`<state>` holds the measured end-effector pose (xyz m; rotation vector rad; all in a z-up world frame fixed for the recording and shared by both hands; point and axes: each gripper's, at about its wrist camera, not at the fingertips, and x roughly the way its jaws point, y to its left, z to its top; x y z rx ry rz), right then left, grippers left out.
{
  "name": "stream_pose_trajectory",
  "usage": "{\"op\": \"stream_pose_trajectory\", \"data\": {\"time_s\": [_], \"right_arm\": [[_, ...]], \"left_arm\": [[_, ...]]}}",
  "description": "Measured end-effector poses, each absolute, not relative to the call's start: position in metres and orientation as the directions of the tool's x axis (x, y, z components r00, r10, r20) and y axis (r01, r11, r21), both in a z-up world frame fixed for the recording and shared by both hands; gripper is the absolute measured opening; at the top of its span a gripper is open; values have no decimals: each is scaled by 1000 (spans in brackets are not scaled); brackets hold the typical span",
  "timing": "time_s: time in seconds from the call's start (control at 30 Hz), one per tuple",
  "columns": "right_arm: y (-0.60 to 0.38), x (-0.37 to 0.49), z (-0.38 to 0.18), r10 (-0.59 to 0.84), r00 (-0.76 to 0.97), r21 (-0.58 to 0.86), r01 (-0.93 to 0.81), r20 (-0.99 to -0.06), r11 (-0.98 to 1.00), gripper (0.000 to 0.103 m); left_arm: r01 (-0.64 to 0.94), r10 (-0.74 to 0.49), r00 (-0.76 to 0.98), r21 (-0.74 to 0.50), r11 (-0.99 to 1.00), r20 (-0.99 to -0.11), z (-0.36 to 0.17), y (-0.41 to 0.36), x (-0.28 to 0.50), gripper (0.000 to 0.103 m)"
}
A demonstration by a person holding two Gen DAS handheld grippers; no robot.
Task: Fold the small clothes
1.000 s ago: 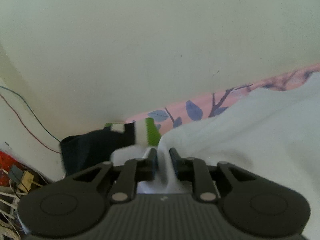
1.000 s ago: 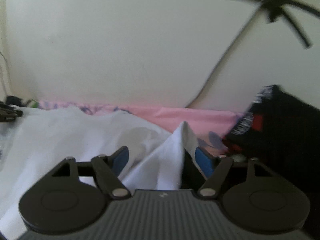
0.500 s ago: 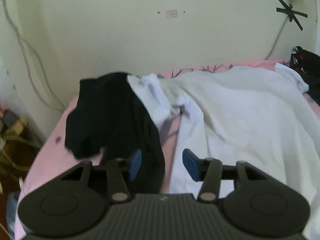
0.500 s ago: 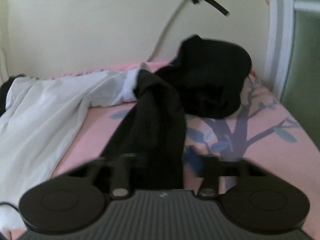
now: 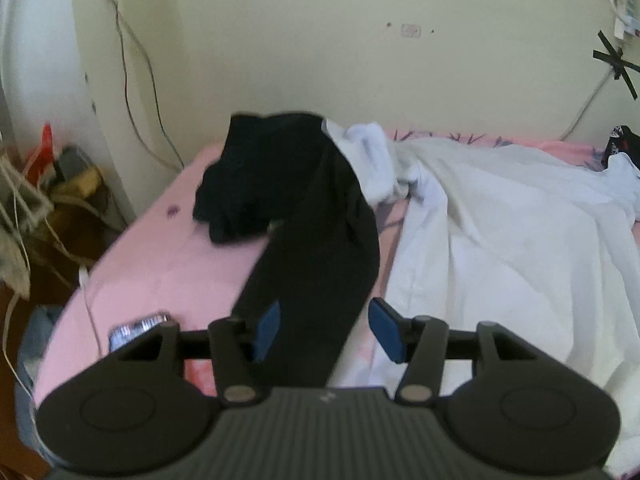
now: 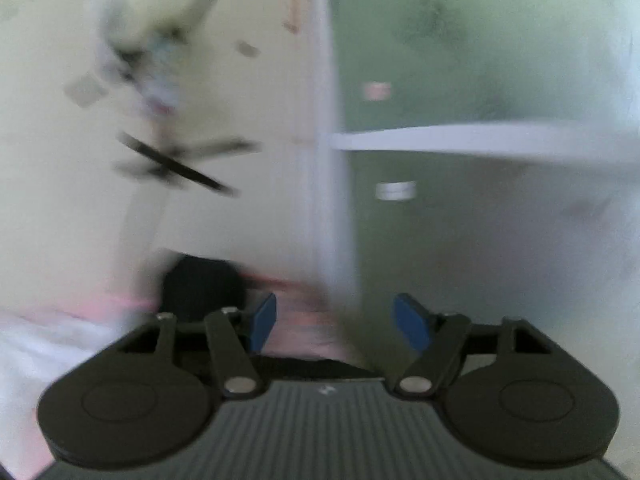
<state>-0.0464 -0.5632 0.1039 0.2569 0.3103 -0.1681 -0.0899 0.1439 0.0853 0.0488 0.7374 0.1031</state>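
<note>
A black garment (image 5: 316, 248) lies on the pink bed (image 5: 160, 264), its long axis running from the left tool (image 5: 324, 330) at 6 o'clock toward 11 o'clock, its bunched end farthest away. The strip passes between the left tool's opening, unclenched jaws. A white garment (image 5: 500, 240) spreads at 3 o'clock. The right tool (image 6: 334, 320), opening and empty, faces a blurred wall; the left is nearer.

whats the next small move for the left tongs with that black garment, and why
Probably close the left tongs on the black garment. Their jaws are opening, and the dark strip runs up between the blue pads without being clearly pinched. It trails twisted across the pink sheet beside the white cloth, so it likely needs gripping and pulling flat before any fold.
</note>
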Motion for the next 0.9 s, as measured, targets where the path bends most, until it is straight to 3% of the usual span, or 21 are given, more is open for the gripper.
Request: {"op": "stream_pose_trajectory", "data": {"time_s": [0.13,0.23,0.37,0.5,0.53,0.6,0.63,0.67,0.7,0.73,0.9], "right_arm": [[-518,-58,82,323,862,431,-138,-391,891,69],[-461,-67,58,529,711,459,-318,-464,830,68],[-401,-87,38,661,544,481,-454,-517,750,68],[-368,-95,29,677,507,466,-492,-533,735,69],[-360,-101,30,673,507,440,-512,-539,738,61],[-345,-102,33,670,500,407,-541,-548,736,37],[-342,-103,31,665,501,392,-548,-554,739,6],[-336,-105,30,662,497,379,-556,-561,739,4],[-337,-108,32,653,509,364,-557,-561,746,3],[-335,-107,38,637,527,342,-553,-562,759,1],[-386,-115,81,544,674,266,-478,-501,837,1]], "left_arm": [[-66,96,716,70,995,-691,74,144,-101,51],[-40,82,707,75,996,-702,68,144,-107,55],[-13,64,683,75,997,-728,56,141,-117,56],[6,47,647,67,998,-761,41,144,-122,56],[9,45,642,66,998,-765,38,144,-123,56],[16,42,639,68,998,-768,33,142,-123,52],[25,31,637,62,998,-770,32,140,-124,39],[44,6,640,44,998,-768,32,139,-126,30],[68,-21,642,30,997,-767,33,137,-128,12],[84,-32,641,29,996,-767,34,133,-129,6],[148,-129,674,-38,988,-727,61,121,-152,6]]}}
